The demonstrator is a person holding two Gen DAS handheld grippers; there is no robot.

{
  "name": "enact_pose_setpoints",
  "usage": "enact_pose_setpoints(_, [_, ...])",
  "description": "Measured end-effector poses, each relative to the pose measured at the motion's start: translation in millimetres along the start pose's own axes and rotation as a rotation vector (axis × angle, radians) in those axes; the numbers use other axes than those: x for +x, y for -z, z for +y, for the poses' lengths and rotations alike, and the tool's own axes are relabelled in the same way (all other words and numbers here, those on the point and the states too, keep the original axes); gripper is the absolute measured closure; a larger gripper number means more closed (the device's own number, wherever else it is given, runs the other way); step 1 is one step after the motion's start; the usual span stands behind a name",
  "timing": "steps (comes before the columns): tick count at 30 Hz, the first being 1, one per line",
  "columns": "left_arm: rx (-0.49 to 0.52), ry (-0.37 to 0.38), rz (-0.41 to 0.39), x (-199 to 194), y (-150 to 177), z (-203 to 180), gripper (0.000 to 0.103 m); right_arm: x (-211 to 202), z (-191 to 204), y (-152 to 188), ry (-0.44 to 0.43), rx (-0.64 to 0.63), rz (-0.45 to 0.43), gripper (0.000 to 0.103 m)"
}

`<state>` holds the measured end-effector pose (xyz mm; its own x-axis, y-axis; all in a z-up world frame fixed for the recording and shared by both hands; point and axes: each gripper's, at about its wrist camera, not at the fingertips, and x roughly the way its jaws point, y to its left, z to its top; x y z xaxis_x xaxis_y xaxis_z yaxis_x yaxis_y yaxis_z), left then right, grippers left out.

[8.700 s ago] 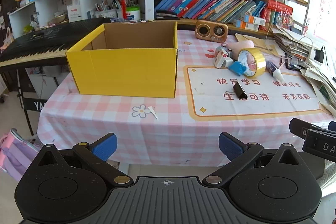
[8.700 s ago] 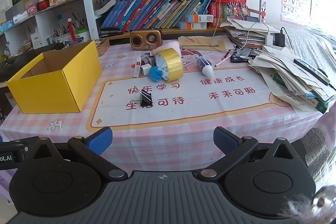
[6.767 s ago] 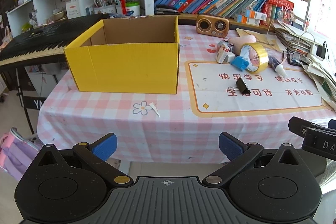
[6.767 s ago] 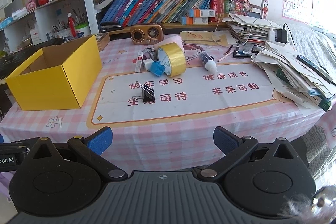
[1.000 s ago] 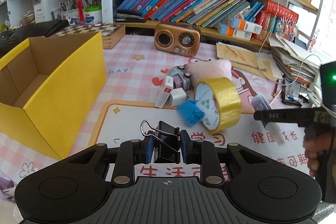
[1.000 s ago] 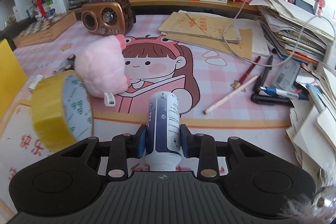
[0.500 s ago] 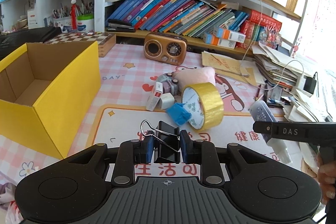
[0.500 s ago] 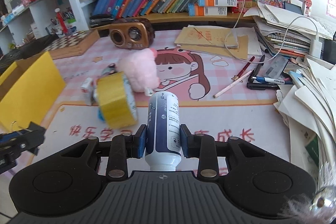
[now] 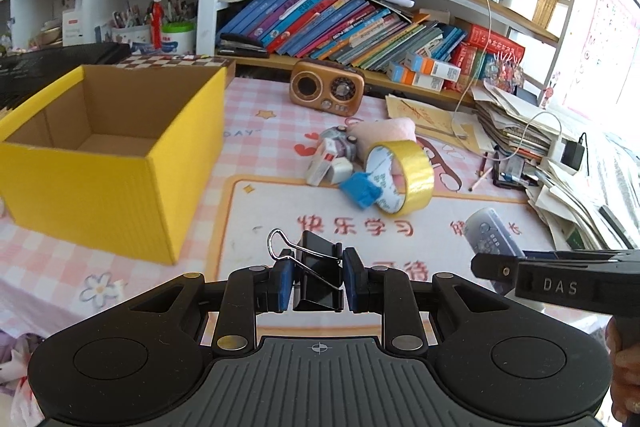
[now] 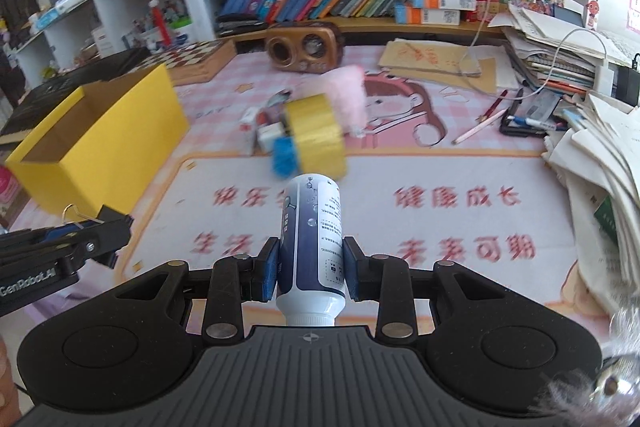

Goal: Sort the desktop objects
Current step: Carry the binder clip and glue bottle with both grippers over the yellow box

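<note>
one binder clip (image 9: 318, 269) pinched in left jaws; one bottle (image 10: 310, 239) in right; one box (image 9: 108, 155).

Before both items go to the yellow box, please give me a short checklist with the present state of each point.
1. Left gripper jaws closed on the binder clip: ok.
2. Right gripper jaws closed on the glue bottle: ok.
3. Yellow box open on top: ok.
4. Box floor free of things: the visible part is bare, the near part is hidden: cannot tell.
5. Bottle cap tight: it points toward the camera and is partly hidden: cannot tell.
6. Tape roll apart from both grippers: ok.
</note>
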<state>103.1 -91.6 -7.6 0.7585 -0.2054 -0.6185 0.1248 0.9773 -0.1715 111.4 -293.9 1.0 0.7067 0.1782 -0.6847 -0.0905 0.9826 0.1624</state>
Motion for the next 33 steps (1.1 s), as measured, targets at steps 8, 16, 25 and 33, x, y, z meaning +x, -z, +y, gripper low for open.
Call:
enact_pose_setpoints(8, [0.001,-0.001,0.005,-32.2,17.4,32.8,0.079,-15.9,47.0,23.0,-0.018,-0.014,0.008,0.073])
enact_pose_setpoints(16, [-0.005,-0.013,0.001,-62.2,33.9,63.7,0.079,-24.7,88.0,44.2,-0.042,-0.030,0.023,0.073])
enact_pose_setpoints(25, [-0.018,-0.041,-0.009,-91.9,49.4,94.6,0.079,-31.5,130.1,63.1,-0.083,-0.057,0.028,0.073])
enact_pose_setpoints(33, [-0.046,-0.072,-0.020,-111.2,61.7,115.2,0.079,-35.6,158.3,72.9,-0.115,-0.094,0.032,0.073])
